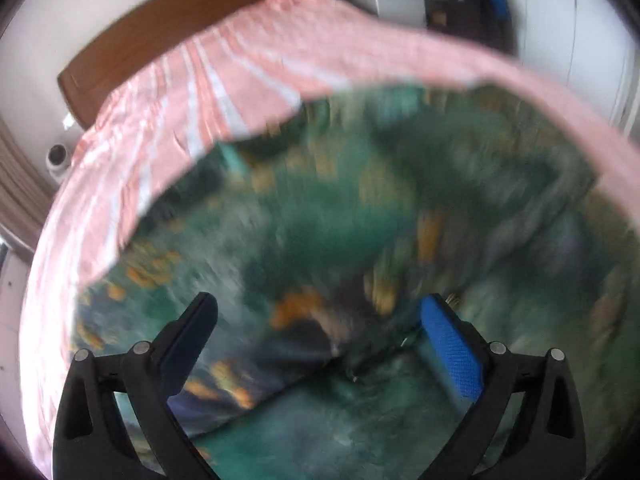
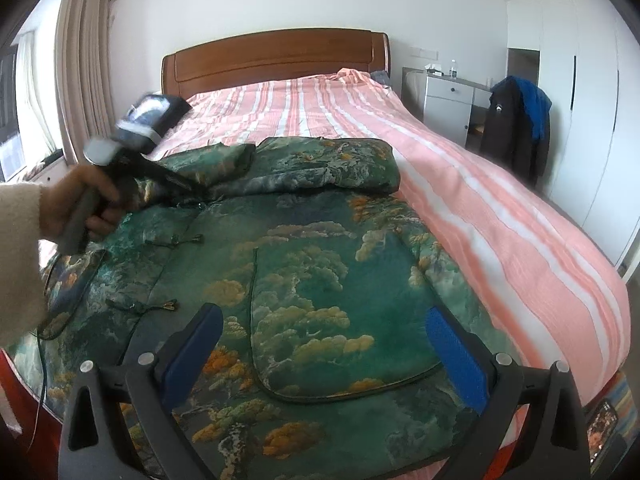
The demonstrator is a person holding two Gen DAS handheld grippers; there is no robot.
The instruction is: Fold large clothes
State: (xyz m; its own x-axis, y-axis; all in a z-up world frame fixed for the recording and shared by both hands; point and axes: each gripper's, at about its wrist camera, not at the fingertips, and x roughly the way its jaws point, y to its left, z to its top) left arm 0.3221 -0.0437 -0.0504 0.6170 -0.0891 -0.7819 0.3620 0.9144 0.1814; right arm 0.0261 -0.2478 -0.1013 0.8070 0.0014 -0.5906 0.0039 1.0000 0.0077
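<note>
Looking along our left gripper, we see its fingers spread wide with nothing between them, low over the blurred green jacket; the pink bedspread curves from 9 to 2 o'clock.

On the right wrist view, our right gripper also gapes, hovering above the jacket's hem, which lies on the bed's near end. At 9 o'clock our left hand holds its tool by the folded sleeve.

I'm wearing a fuzzy cream sleeve; my claws are showing black frames, blue pads, silver screws.
</note>
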